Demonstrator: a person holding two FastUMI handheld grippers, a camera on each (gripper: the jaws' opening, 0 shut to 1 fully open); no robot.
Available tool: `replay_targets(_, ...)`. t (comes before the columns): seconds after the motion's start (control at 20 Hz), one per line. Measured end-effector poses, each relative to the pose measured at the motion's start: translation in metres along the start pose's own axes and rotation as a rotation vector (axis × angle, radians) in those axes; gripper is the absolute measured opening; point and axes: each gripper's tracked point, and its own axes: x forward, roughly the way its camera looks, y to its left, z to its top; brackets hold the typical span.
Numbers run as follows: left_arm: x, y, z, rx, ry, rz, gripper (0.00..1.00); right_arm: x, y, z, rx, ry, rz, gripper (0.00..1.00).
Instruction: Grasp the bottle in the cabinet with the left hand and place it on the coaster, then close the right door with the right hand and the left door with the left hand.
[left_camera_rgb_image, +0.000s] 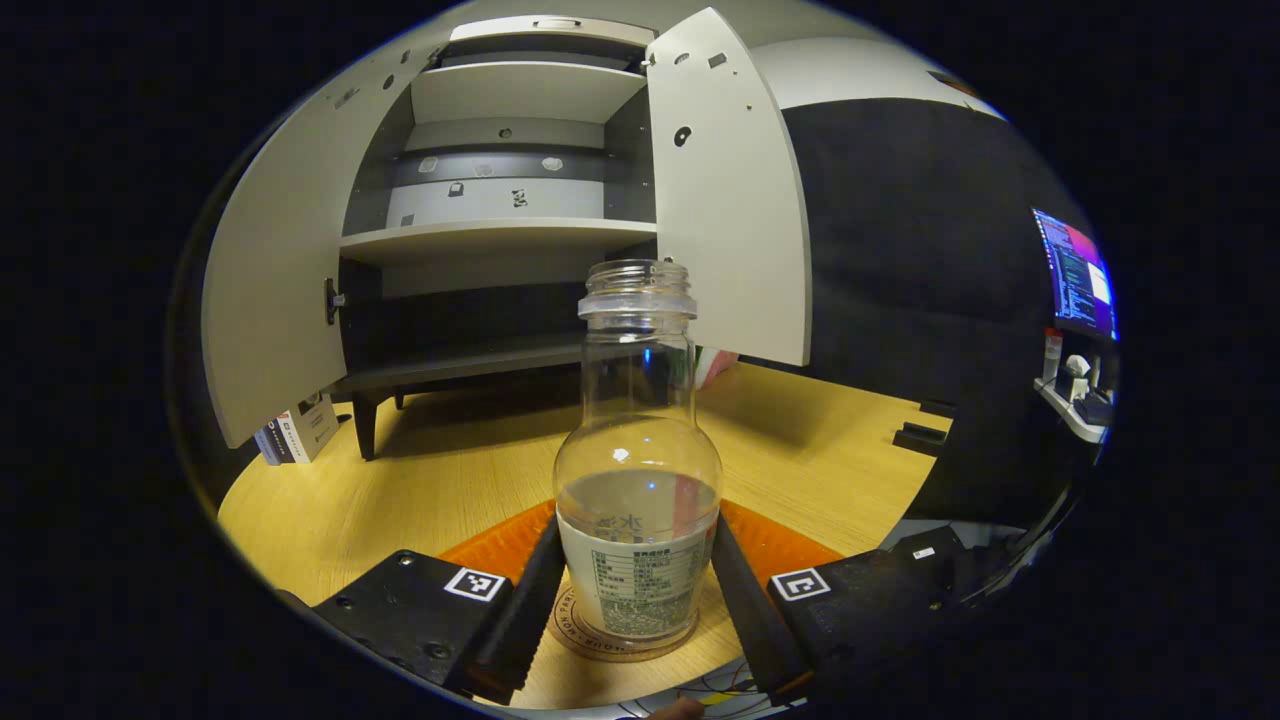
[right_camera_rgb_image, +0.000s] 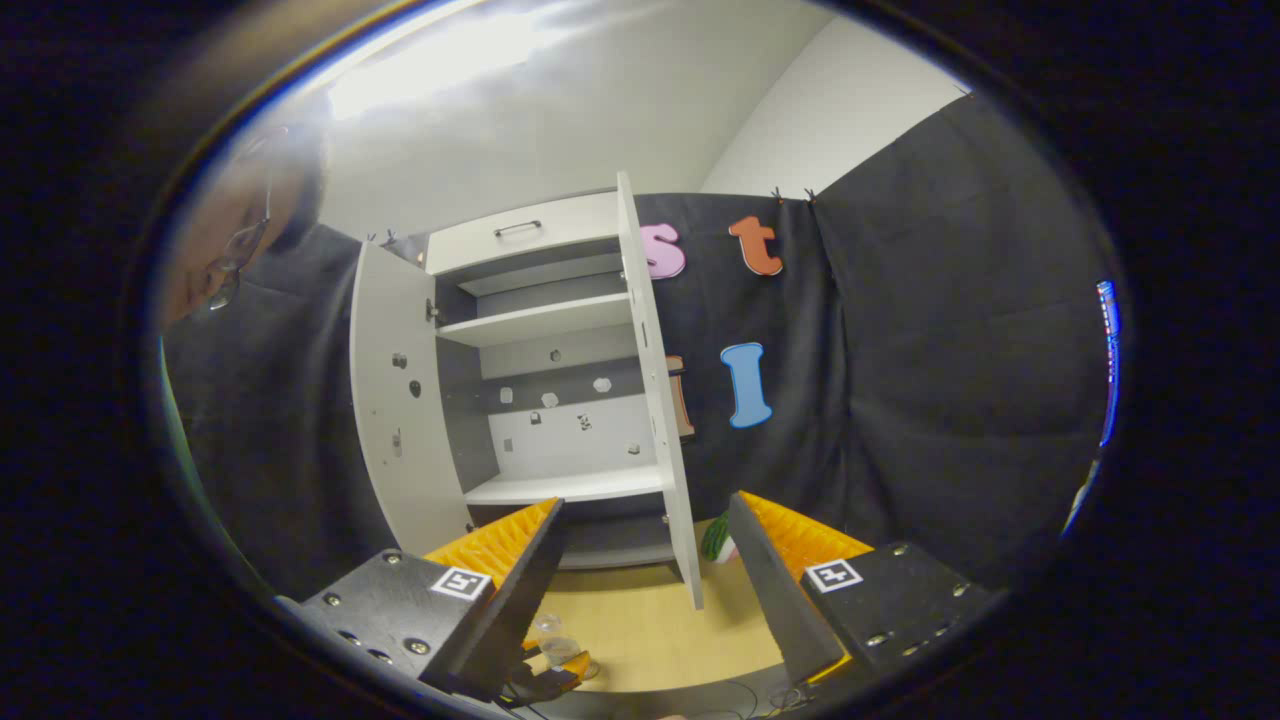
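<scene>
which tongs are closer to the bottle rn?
Left. Left tongs flank the bottle standing on the coaster. Right tongs hover well above, aimed at the cabinet.

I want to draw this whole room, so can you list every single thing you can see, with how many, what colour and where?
bottle: one, clear glass, upright on the coaster
coaster: one, tan, round, on the table
table: one, yellow wood
cabinet: one, pale grey, on the table, shelves bare
left door: one, grey, open
right door: one, grey, open
monitor: one, lit, far right
box: one, white, behind the left door
left gripper: fingers either side of bottle
right gripper: open, raised, facing cabinet
</scene>
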Motion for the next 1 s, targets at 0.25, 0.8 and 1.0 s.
replay_targets(0.25, 0.0, 0.007, -0.004, 0.026, 0.034, -0.016, 0.85, 0.009, 0.004, 0.0, 0.0, -0.009, 0.021, 0.99)
replay_targets(0.8, -0.039, 0.012, 0.085, 0.062, 0.028, -0.197, 0.92, 0.069, -0.082, -0.013, -0.072, -0.007, -0.158, 0.98)
replay_targets(1.0, -0.059, 0.025, 0.142, 0.044, -0.017, -0.218, 0.96, 0.127, -0.125, 0.007, -0.11, -0.014, -0.196, 0.98)
